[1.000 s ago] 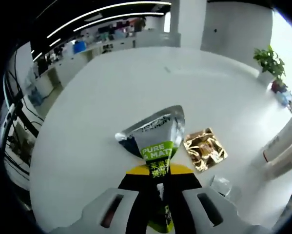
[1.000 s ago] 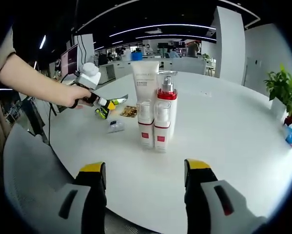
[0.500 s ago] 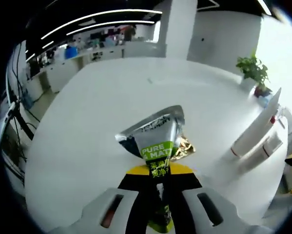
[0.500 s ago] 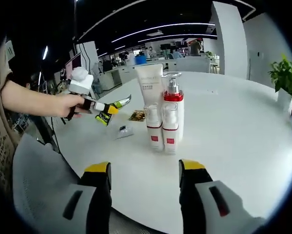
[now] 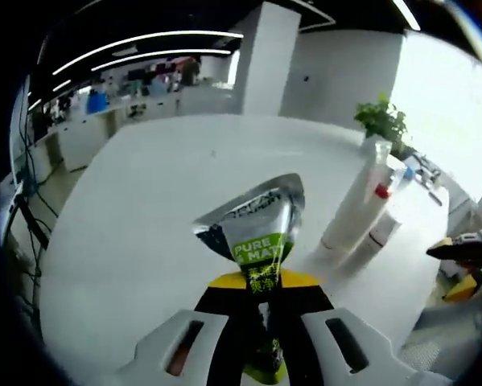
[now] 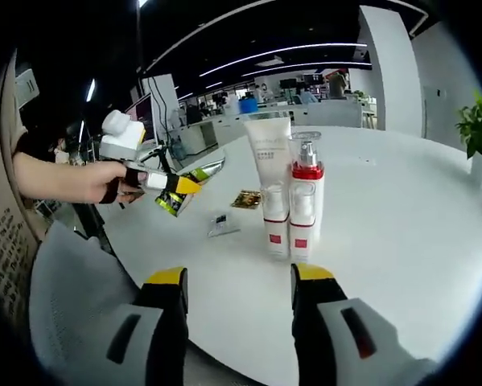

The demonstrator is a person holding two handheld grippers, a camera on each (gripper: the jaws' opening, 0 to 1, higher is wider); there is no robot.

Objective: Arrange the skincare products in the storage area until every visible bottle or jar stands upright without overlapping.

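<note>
Clamping a silver-and-green sachet between its jaws, the left gripper is holding it above the white table. The right gripper is hanging released, the upright bottles standing just ahead of it, the gold sachet lying beyond to their left.

So the left gripper with that green sachet clamped in it is swinging over toward the cluster of white bottles, closer than a second ago. The right gripper is pulling back a little from the bottles.
</note>
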